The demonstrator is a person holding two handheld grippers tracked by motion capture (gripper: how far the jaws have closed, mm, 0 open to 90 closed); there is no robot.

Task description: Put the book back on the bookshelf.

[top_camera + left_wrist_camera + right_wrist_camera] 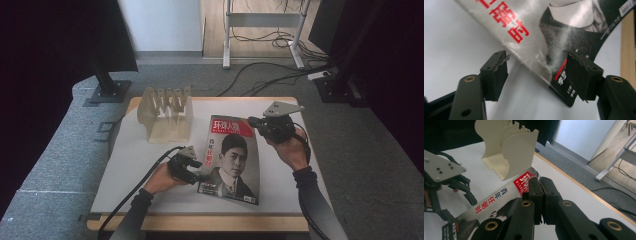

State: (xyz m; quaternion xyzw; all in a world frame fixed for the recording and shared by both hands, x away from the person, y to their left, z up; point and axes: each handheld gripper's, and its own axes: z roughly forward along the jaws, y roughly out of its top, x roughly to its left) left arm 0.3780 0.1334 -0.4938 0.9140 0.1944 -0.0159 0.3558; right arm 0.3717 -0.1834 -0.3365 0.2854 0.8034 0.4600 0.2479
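A magazine [230, 160] with a red title block and a portrait on its cover lies slanted on the white table [135, 170], its far end raised. My right gripper [252, 122] is shut on the magazine's top right corner [524, 182], the jaws pressed together on the red title. My left gripper [195, 175] is at the magazine's lower left edge. In the left gripper view its jaws stand apart [537, 72], with the magazine's edge [534, 62] running between them and neither pad pressing on it.
A cream slotted rack [166, 114] stands upright at the table's back left, close to the magazine's far end [509, 147]. The table's wooden rim [200, 222] runs along the front. Cables and stand feet [107, 92] lie on the grey floor beyond.
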